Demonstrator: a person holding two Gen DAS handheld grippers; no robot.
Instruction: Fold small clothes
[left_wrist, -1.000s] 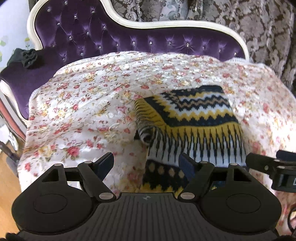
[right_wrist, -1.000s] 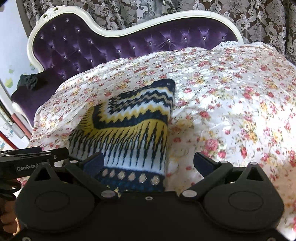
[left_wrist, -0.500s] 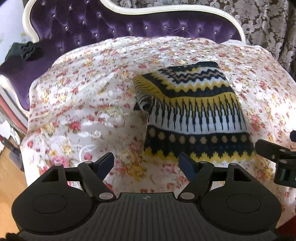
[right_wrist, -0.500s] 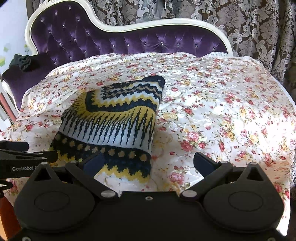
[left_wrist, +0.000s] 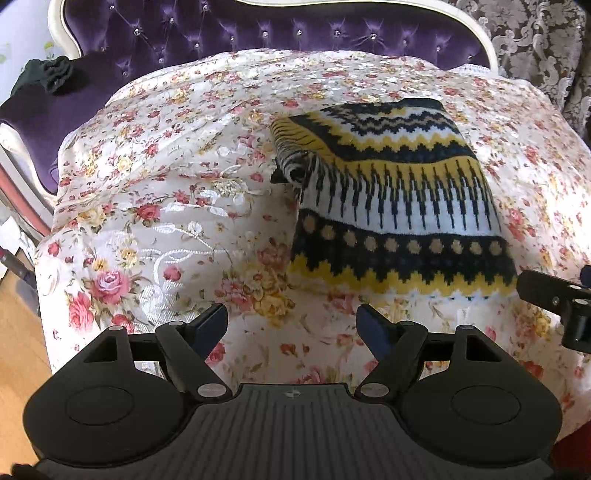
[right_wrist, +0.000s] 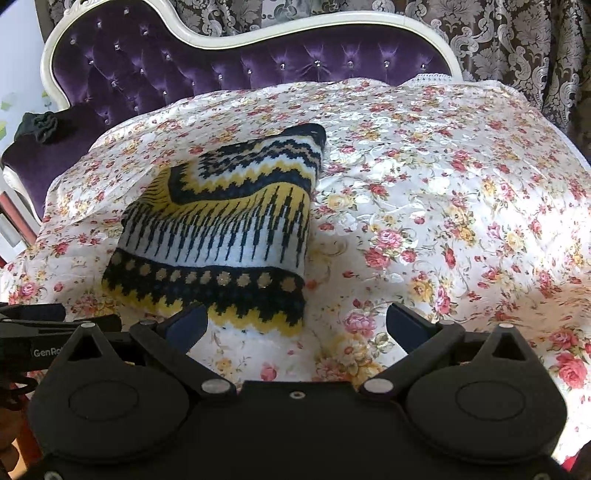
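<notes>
The knit (left_wrist: 399, 206) looks soft, thick and light, apt to slump when lifted, so a corner of the near zigzag hem seems the best hold. It lies folded on the floral cover (left_wrist: 155, 206) of the purple sofa (right_wrist: 221, 70). Both the left tool (left_wrist: 291, 326) and the right tool (right_wrist: 295, 325) hang spread and empty just short of that hem, neither touching it.

One folded knitted garment (left_wrist: 399, 206) lies ahead of the jaws. Two grippers: the left gripper (left_wrist: 291, 325) and the right gripper (right_wrist: 295, 325), each with two fingers spread. One floral sheet (right_wrist: 443, 206) beneath them, one purple sofa (right_wrist: 221, 70) beyond, one dark bundle (right_wrist: 38, 125) far left.
</notes>
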